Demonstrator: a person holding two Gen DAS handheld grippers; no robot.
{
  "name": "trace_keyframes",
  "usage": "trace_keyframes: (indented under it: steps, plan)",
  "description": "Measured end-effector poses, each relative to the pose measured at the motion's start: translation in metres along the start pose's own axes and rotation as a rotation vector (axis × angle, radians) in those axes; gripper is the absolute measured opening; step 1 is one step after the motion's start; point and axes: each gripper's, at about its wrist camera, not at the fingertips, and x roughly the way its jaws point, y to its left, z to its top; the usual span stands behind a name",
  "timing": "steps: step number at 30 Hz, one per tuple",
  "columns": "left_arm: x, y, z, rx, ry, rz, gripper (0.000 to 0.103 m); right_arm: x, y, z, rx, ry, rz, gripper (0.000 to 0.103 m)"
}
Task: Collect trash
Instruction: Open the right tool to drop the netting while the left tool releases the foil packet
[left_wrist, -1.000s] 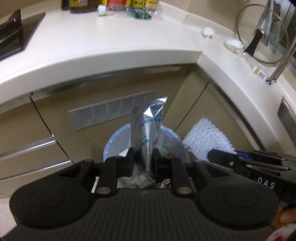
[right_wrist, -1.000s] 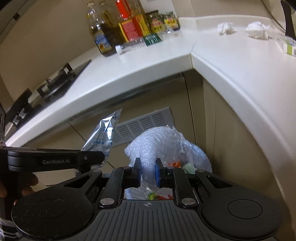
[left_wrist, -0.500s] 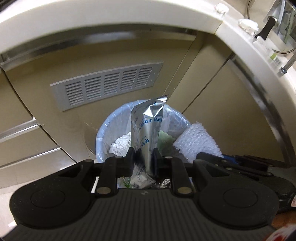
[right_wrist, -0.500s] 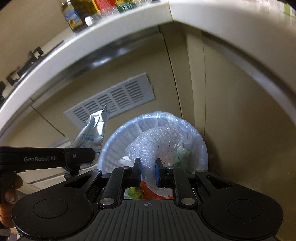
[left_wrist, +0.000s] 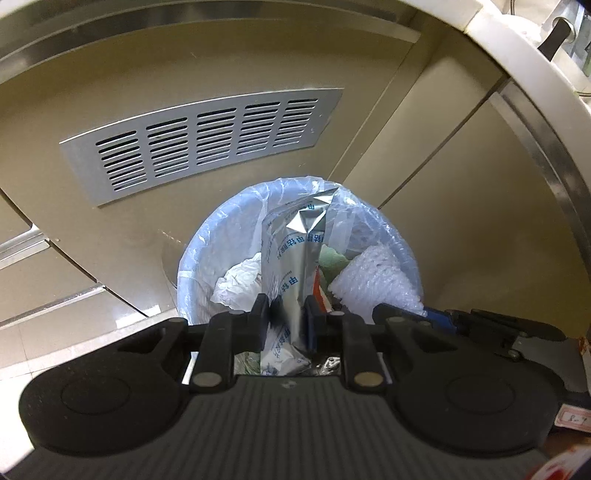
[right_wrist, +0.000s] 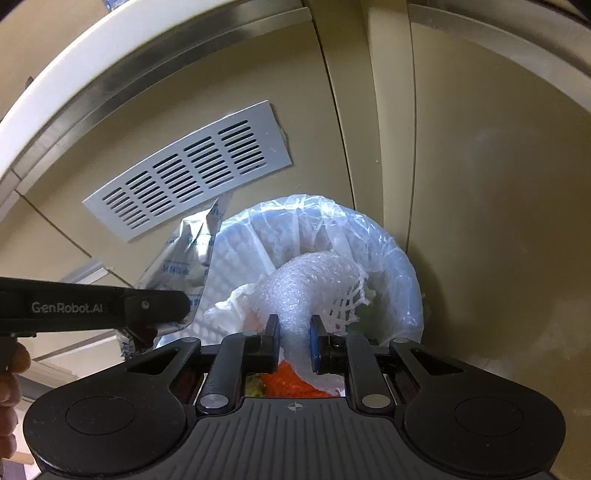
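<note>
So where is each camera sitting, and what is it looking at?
Left wrist: on the left gripper, looking down into the bin; its fingers pinch a silver pouch.
Right wrist: on the right gripper, also facing down; its fingers pinch foam wrap, and a hand shows at left.
Shared: bin, vent grille, pouch and foam.

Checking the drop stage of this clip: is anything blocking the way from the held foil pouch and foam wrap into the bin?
Nothing visible does. The left gripper holds the foil pouch and the right gripper holds the foam wrap above the lined trash bin. The bin has no lid; only trash lies inside.
</note>
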Motion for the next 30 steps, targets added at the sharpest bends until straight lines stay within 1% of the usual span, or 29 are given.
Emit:
trace_keyframes:
  steps: [6,7,8,9,10,11,16,24,27,30]
  plan:
    - [0.005,0.003,0.0,0.0,0.013,0.002,0.018,0.017,-0.005,0.006,0.032,0.008,-0.01,0.015]
    - [0.005,0.003,0.0,0.0,0.015,0.001,0.018,0.019,-0.006,0.007,0.039,0.013,-0.012,0.02]
    - [0.006,0.004,0.0,0.0,0.017,0.001,0.018,0.021,-0.006,0.008,0.048,0.014,-0.021,0.033]
    - [0.006,0.004,0.0,0.0,0.018,0.001,0.018,0.021,-0.007,0.008,0.056,0.008,-0.028,0.042]
    - [0.007,0.005,0.0,0.0,0.019,0.001,0.018,0.02,-0.008,0.008,0.064,-0.005,-0.032,0.054]
    - [0.007,0.005,0.0,-0.002,0.019,0.0,0.018,0.019,-0.009,0.008,0.07,-0.019,-0.035,0.056]
    - [0.008,0.005,0.0,-0.003,0.02,0.001,0.018,0.018,-0.014,0.009,0.082,-0.01,-0.039,0.056]
    - [0.011,0.001,0.001,0.01,0.025,0.006,0.018,-0.001,-0.02,0.003,0.101,-0.013,-0.039,0.056]
    - [0.013,-0.001,0.0,0.017,0.027,0.006,0.018,-0.007,-0.018,0.0,0.069,-0.038,-0.025,0.056]
    - [0.015,-0.003,0.0,0.026,0.031,0.006,0.019,-0.009,-0.015,-0.002,0.056,-0.032,-0.027,0.056]
